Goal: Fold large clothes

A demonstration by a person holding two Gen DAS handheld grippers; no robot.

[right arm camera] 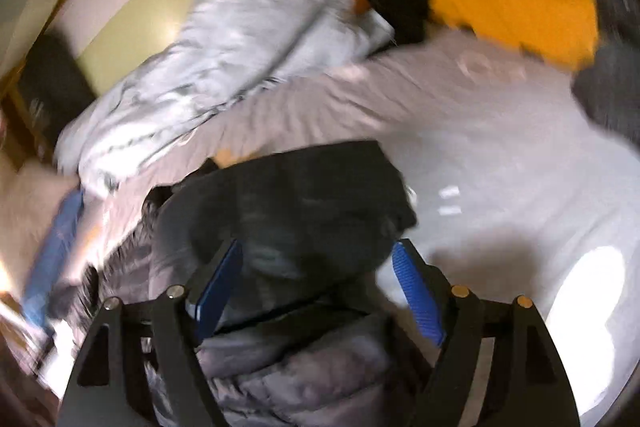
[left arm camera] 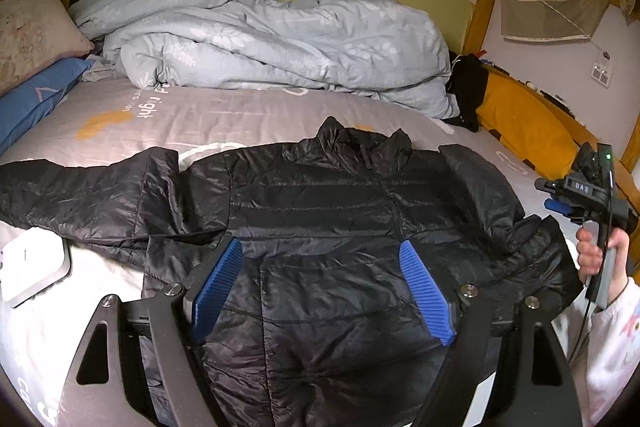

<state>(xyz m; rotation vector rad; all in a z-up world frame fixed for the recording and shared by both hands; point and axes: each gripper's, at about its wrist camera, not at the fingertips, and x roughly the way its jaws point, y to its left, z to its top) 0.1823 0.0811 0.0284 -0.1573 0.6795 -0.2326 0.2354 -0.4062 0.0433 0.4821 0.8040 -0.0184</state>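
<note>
A black quilted puffer jacket [left arm camera: 320,211] lies front up on the bed, its collar toward the far side. One sleeve stretches out to the left; the other is folded in over the right side of the body. My left gripper [left arm camera: 322,247] hovers open over the jacket's lower half, nothing between its blue pads. At the right edge of the left wrist view a hand holds my right gripper [left arm camera: 550,195] above the sheet beside the jacket. The right wrist view is motion-blurred: the right gripper [right arm camera: 318,247] stands open over the jacket [right arm camera: 280,203], holding nothing.
A rumpled pale blue duvet [left arm camera: 260,39] is heaped along the wall. Pillows [left arm camera: 32,27] lie far left, a white flat box [left arm camera: 32,267] near left, a yellow cushion [left arm camera: 520,123] and dark clothing at the right by the wooden bed frame [left arm camera: 484,3]. Grey sheet [left arm camera: 220,115] shows beyond the collar.
</note>
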